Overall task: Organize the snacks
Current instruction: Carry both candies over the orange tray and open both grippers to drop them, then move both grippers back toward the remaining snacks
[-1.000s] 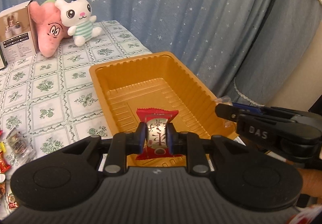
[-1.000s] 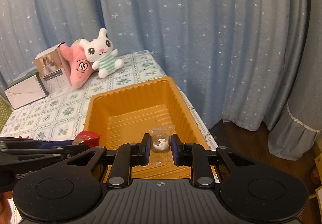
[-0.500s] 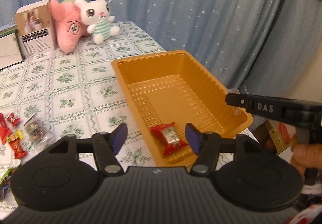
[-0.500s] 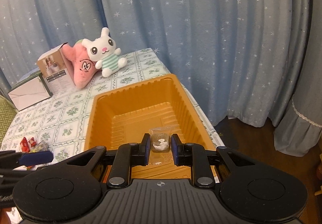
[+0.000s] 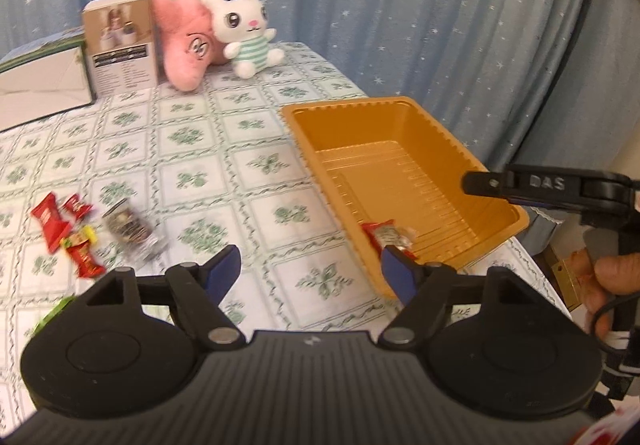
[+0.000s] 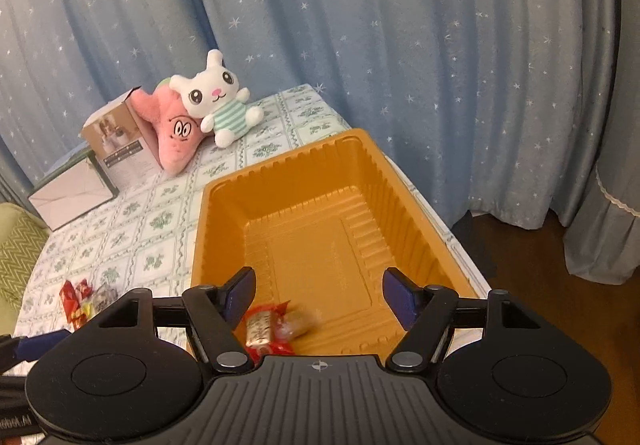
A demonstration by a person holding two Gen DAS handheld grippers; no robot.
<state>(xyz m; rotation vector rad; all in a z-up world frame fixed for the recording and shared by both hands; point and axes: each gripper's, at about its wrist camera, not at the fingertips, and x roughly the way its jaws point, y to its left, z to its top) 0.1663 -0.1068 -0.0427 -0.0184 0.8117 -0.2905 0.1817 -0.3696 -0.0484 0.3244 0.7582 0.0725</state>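
An orange plastic tray (image 5: pixel 500 219) (image 6: pixel 224 205) sits at the table's right edge. In its near end lie a red-wrapped candy (image 6: pixel 262 329) (image 5: pixel 374 237) and a clear-wrapped snack (image 6: pixel 302 321) (image 5: pixel 400 237) beside it. My right gripper (image 6: pixel 319 291) hovers over the tray's near end, its jaws opening, nothing between them. My left gripper (image 5: pixel 310 271) is over the tablecloth left of the tray, its jaws opening and empty. Several loose snacks (image 5: pixel 70 233) (image 6: pixel 80 301) lie on the cloth at the left, red wrappers and a clear packet (image 5: pixel 132 233).
At the back of the table stand a cardboard box (image 5: pixel 120 49), a pink plush (image 5: pixel 188 45) and a white rabbit plush (image 5: pixel 246 31). A flat white box (image 5: pixel 40 85) lies left of them. Blue starred curtains hang behind. A hand (image 5: pixel 608 277) holds the right gripper's handle.
Both grippers opened and dropped their snacks into the tray: the left let go of the red candy, the right of the clear-wrapped snack. The left gripper then swung left toward the loose snacks.
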